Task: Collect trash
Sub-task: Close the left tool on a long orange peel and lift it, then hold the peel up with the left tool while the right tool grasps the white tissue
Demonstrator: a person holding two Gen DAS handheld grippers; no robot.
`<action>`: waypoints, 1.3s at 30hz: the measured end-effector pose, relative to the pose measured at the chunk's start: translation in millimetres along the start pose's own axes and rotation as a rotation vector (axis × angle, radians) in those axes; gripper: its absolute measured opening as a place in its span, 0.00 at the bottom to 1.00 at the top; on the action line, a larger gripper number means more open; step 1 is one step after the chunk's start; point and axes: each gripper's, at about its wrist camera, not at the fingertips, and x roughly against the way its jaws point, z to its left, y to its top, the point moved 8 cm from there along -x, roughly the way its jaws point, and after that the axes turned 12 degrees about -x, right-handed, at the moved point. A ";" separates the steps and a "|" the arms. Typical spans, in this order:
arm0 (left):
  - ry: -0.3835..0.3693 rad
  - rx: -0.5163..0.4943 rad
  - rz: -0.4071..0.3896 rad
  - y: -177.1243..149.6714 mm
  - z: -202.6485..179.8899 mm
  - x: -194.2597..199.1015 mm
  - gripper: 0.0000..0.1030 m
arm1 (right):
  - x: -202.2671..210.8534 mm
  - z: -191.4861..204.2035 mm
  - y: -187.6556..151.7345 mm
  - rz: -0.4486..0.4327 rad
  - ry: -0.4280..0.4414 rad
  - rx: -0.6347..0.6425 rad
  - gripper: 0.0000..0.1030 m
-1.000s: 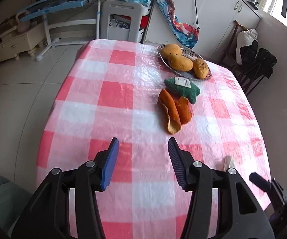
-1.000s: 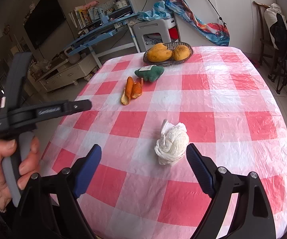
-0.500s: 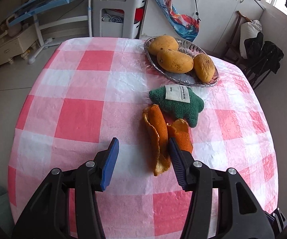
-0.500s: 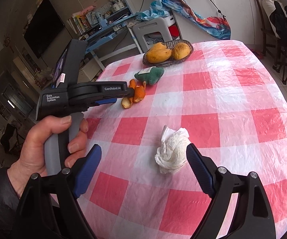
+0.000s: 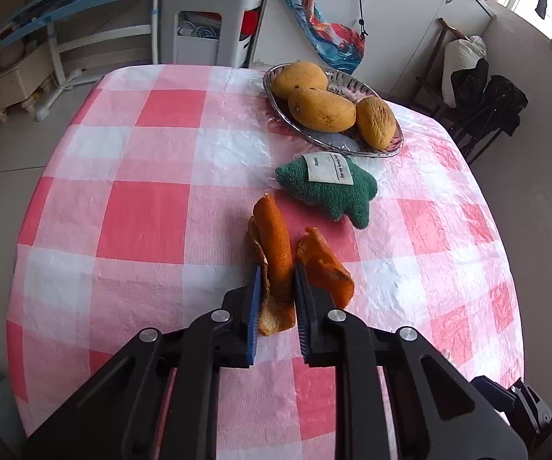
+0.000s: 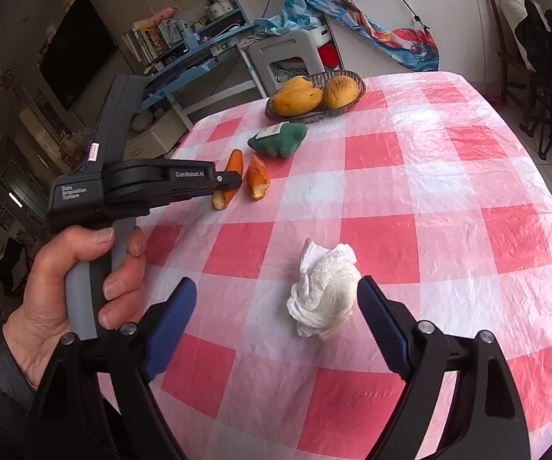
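- Orange peel point(image 5: 274, 264), the longer strip, sits pinched in our left gripper point(image 5: 275, 280), whose jaws have just closed on its near half; a second peel point(image 5: 324, 264) lies just right, free.
- We should lift straight and slowly so the curl doesn't slip out.
- Our right gripper point(image 6: 276, 306) has been narrowing but stands wide, pads clear of the crumpled tissue point(image 6: 324, 295) on the checked tablecloth point(image 6: 429, 199); close evenly on its middle.
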 end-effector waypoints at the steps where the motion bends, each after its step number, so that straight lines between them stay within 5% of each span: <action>1: -0.004 -0.006 0.002 -2.1 -0.1 1.9 0.15 | -1.3 -0.5 -0.5 0.004 -0.006 0.003 0.76; 10: 0.002 -0.037 -0.016 -25.0 4.8 40.8 0.14 | -9.4 -8.2 -5.9 0.020 -0.083 0.046 0.53; 21: 0.019 -0.052 -0.016 -45.0 4.5 60.2 0.14 | -10.1 -17.4 -9.3 -0.011 -0.132 0.052 0.58; 23: 0.032 -0.061 -0.005 -49.0 5.0 58.5 0.14 | -11.9 -14.9 -9.7 -0.018 -0.136 0.071 0.50; 25: 0.040 -0.060 0.008 -52.4 7.3 55.1 0.14 | -13.9 -10.9 -11.3 -0.007 -0.120 0.081 0.35; 28: 0.040 -0.049 0.034 -55.5 10.2 47.3 0.14 | -16.5 -5.4 -14.6 0.011 -0.096 0.090 0.28; 33: 0.043 -0.069 0.031 -56.2 5.9 46.5 0.14 | -15.7 3.9 -16.7 0.020 -0.057 0.099 0.26; 39: 0.086 -0.080 -0.078 -51.6 -1.3 94.0 0.14 | 3.4 23.2 -11.2 -0.030 0.024 0.092 0.26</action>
